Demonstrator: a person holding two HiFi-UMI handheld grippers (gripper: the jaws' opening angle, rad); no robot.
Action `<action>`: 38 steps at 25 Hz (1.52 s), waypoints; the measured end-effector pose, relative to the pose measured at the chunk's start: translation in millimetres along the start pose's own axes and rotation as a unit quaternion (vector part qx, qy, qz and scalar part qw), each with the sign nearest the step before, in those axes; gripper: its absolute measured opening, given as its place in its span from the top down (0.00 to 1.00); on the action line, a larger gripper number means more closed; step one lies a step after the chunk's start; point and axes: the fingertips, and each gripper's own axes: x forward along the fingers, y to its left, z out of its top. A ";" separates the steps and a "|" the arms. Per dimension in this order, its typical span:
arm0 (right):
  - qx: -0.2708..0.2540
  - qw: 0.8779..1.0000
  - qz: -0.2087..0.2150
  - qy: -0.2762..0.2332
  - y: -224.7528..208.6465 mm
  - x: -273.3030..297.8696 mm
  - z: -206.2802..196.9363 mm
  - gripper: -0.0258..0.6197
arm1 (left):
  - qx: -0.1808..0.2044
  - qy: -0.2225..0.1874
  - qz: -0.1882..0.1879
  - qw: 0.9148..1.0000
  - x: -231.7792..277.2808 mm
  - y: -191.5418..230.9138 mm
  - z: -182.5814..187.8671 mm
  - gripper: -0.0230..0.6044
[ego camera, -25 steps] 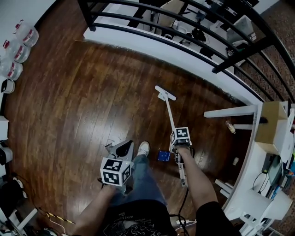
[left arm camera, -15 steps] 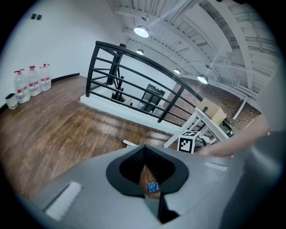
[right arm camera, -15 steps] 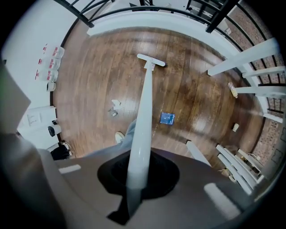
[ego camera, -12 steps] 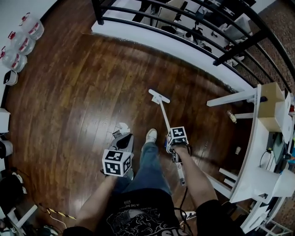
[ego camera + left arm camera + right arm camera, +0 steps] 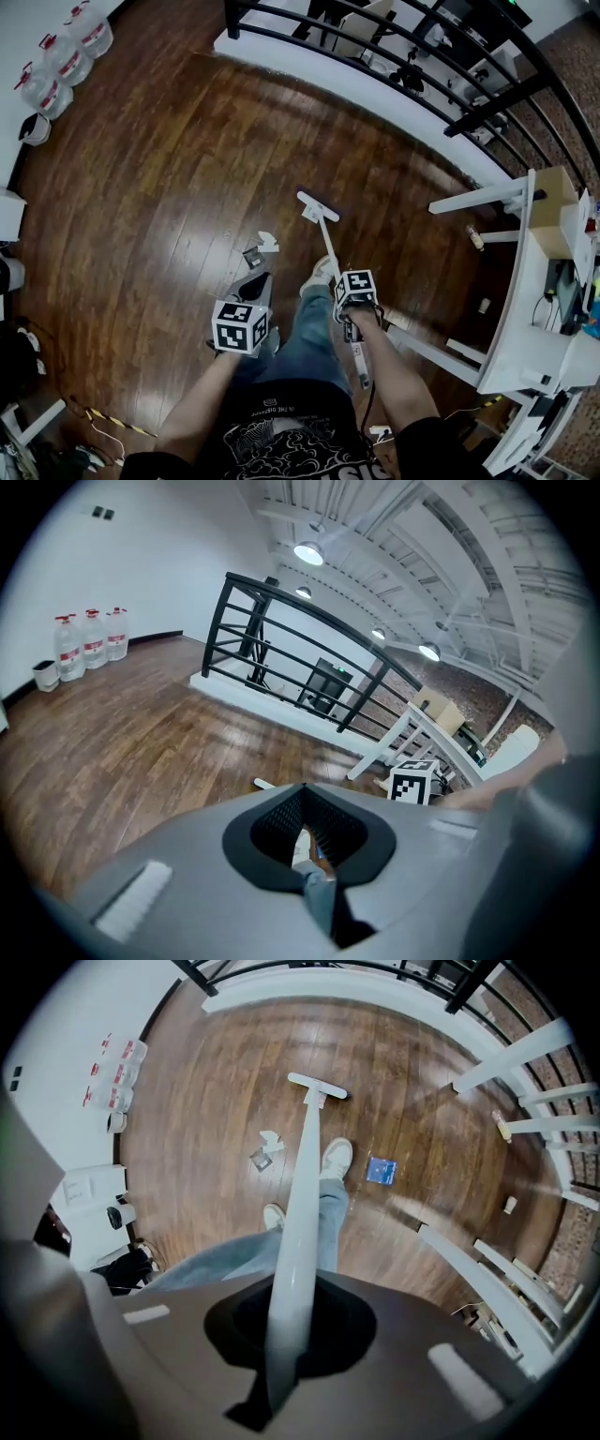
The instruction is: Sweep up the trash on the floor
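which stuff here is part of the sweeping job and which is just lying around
Job: broom, dustpan, paper scraps, blue packet.
Just lying about: water jugs, cardboard box, white table, railing.

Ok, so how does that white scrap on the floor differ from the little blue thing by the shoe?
The white scrap is crumpled and irregular; the blue piece is a flat square. In the right gripper view the scrap lies left of the broom handle, the blue piece right of it, past the white shoe. Both lie loose on the wooden floor, untouched by the broom head.
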 end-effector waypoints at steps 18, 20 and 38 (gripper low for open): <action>-0.034 0.998 0.031 0.042 84.8 44.0 -125.7 0.96 | -0.040 0.011 -0.007 0.999 -61.9 -4.4 -72.4 0.96; -0.043 0.997 0.033 0.050 87.1 45.6 -136.5 0.96 | -0.042 0.012 -0.009 0.999 -63.0 -8.1 -76.6 0.96; -0.025 0.996 0.082 -0.018 40.4 54.0 -180.2 0.96 | 0.032 0.017 -0.032 0.999 -60.4 -100.6 -106.3 0.96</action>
